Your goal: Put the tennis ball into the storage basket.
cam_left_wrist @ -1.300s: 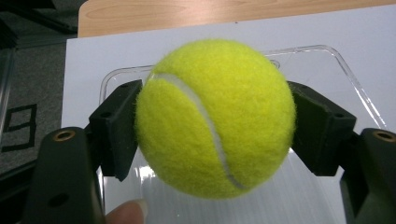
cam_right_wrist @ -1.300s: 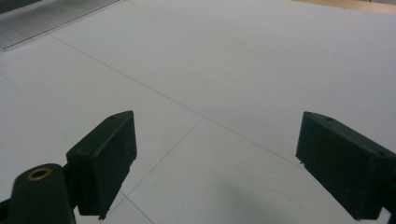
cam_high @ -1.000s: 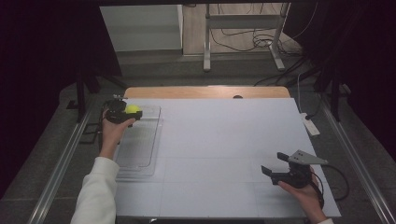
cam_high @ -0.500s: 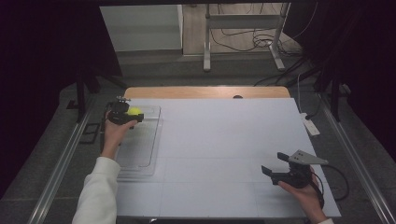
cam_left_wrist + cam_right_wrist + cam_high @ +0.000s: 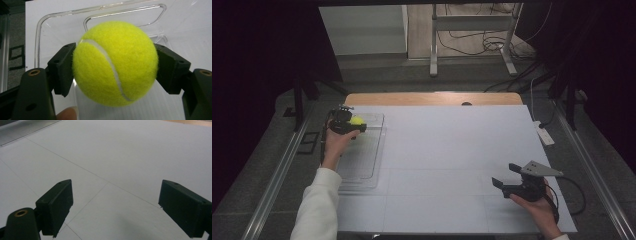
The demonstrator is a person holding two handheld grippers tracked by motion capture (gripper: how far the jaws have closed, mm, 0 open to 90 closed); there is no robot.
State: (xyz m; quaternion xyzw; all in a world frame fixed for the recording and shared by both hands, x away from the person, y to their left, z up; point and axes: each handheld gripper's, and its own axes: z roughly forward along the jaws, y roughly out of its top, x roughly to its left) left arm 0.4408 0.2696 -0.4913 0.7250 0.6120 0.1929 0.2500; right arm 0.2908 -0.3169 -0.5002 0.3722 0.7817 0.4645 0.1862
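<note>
Yellow tennis ball (image 5: 115, 63) clamped in left gripper (image 5: 346, 123) jaws above clear tray (image 5: 362, 162); right gripper (image 5: 508, 183) jaws wide over bench (image 5: 452, 150).

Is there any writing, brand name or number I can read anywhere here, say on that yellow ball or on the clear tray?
None can be read.
Tennis ball: no print on the side that shows, just its white seam.
Clear tray: no label or marking.
Left gripper, closed on the ball, and right gripper, open over the white table: plain black jaws, no lettering.
</note>
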